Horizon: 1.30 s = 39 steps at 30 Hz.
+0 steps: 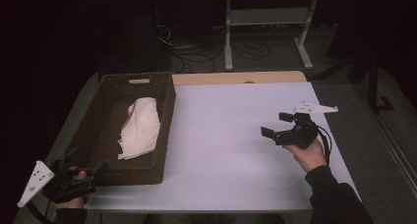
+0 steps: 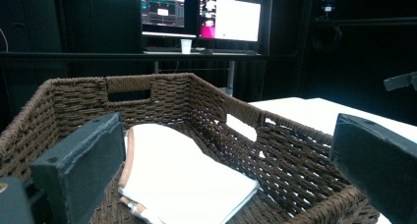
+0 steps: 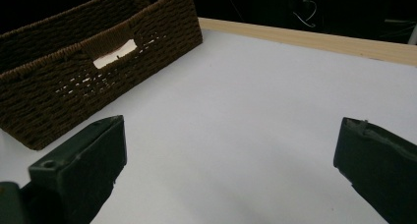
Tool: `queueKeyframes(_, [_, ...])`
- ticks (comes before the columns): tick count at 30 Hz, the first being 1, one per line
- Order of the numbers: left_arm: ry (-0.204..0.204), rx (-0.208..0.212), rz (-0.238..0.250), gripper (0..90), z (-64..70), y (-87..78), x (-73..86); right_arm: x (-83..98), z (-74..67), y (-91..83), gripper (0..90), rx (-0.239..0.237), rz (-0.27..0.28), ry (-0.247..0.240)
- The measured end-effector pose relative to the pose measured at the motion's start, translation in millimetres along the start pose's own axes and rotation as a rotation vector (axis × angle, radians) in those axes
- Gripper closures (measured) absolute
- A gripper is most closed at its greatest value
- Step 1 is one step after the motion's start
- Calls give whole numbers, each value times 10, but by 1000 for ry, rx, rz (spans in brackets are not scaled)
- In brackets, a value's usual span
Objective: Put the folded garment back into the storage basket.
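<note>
Both grippers empty; cloth (image 1: 140, 128) in basket (image 1: 167, 106).

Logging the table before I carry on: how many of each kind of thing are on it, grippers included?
Woven basket: 1
Folded white cloth, in the basket: 1
Handheld grippers: 2, left gripper and right gripper, both open
Total: 4

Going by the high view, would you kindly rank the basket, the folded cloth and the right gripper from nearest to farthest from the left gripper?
1. Basket: its near left corner sits right beside the left gripper, at the table's left.
2. Cloth: inside the basket, farther in and toward its right wall.
3. Right gripper: across the table, above its right side.
</note>
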<state>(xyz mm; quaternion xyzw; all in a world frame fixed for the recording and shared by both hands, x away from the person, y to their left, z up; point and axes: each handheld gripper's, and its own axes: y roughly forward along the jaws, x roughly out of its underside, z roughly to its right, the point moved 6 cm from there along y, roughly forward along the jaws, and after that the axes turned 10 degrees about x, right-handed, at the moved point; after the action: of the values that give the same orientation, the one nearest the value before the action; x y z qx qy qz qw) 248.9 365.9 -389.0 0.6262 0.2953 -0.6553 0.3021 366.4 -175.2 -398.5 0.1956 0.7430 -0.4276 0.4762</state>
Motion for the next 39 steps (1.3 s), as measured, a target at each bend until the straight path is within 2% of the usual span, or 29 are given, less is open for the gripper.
queueKeyframes(25, [1,0,-1,0,7,3,0,477,110,-241,0,44,-35,9])
queueKeyframes(39, [5,0,-4,0,14,-2,-1,742,237,-342,0,117,-68,-6])
